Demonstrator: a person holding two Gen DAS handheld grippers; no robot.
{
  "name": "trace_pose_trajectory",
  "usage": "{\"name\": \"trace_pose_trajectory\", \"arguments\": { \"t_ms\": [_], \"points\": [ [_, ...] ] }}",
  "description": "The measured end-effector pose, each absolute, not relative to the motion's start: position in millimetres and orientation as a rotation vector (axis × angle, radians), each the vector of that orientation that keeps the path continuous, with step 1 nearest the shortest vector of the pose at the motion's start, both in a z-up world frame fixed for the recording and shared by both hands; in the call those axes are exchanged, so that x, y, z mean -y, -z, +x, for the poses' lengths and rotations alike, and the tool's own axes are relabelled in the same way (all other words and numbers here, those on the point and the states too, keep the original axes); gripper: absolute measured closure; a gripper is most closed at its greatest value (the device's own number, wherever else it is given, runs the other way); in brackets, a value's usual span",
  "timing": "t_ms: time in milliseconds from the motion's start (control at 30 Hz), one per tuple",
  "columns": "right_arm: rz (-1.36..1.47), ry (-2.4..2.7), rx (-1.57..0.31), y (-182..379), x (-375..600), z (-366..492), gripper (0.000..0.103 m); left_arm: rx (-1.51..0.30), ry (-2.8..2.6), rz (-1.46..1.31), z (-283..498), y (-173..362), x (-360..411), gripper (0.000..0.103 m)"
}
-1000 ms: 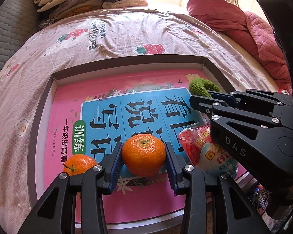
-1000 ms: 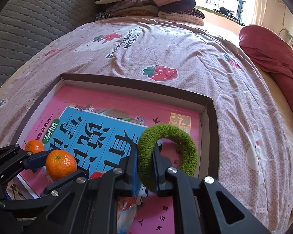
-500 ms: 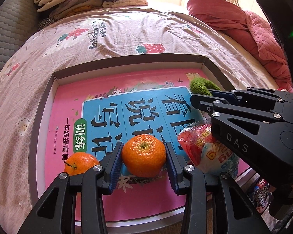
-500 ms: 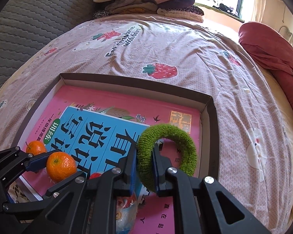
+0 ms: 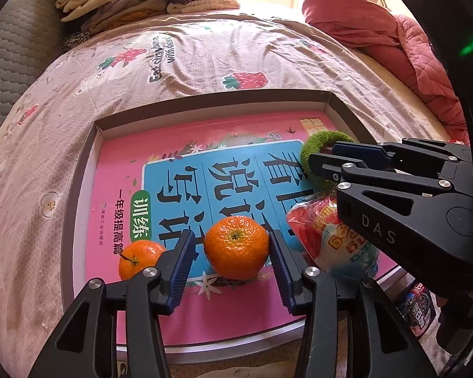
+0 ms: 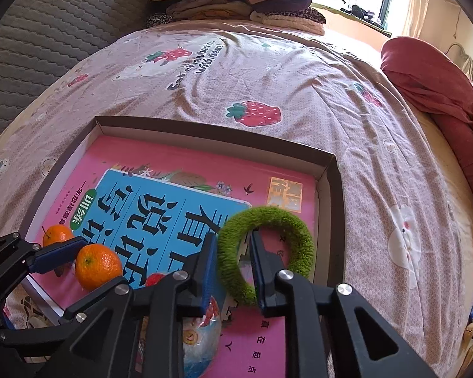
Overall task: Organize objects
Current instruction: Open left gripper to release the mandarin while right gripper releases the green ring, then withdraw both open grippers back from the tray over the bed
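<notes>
A shallow brown box [image 5: 82, 170] [image 6: 331, 186] lies on the bed with a pink and blue book [image 5: 186, 182] [image 6: 160, 195] inside. A mandarin [image 5: 236, 247] [image 6: 97, 266] rests on the book between the fingers of my left gripper [image 5: 231, 261]; the jaws stand apart from it, with a gap on the left. A second mandarin [image 5: 138, 260] [image 6: 57, 234] lies just left of it. My right gripper [image 6: 230, 271] is shut on one side of a fuzzy green ring [image 6: 265, 252] [image 5: 315, 149] above the book. A red snack packet [image 5: 328, 242] [image 6: 201, 334] lies under the right gripper.
The box sits on a pink strawberry-print bedsheet [image 6: 268, 72]. Folded clothes [image 6: 236, 0] are piled at the far end. A red quilt [image 6: 438, 94] lies at the right. A grey headboard [image 6: 47, 25] runs along the left. Small packets [image 5: 419, 312] lie by the box's near right corner.
My left gripper has opened slightly and let the mandarin rest on the book. The right gripper with the green ring has barely moved.
</notes>
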State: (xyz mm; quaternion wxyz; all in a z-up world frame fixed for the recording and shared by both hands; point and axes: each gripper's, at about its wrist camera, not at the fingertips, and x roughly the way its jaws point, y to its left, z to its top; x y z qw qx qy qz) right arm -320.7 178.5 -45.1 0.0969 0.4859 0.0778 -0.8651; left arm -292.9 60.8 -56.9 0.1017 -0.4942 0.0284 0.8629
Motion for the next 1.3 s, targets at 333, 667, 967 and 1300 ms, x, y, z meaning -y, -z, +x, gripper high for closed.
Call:
{"name": "trace_pose_trajectory", "arguments": {
  "t_ms": [333, 667, 967, 1300],
  "points": [
    [1.392, 2.607, -0.248, 27.5, -173.6, -312.8, 0.061, -0.064, -2.557, -1.435, -283.8, 39.5, -54.6, 0.036],
    [1.329, 2.647, -0.131, 12.4, -178.5, -294.5, 0.056, -0.060, -2.594, -1.407, -267.6, 22.2, -43.4, 0.027],
    [1.324, 2.642, -0.095, 5.0, -181.5, -282.4, 0.049, -0.033, -2.620, -1.386, -258.2, 8.4, -36.0, 0.026],
    [1.277, 2.656, -0.054, -16.7, -183.0, -259.7, 0.048, -0.002, -2.632, -1.356, -240.5, -10.0, -32.1, 0.026]
  ]
}}
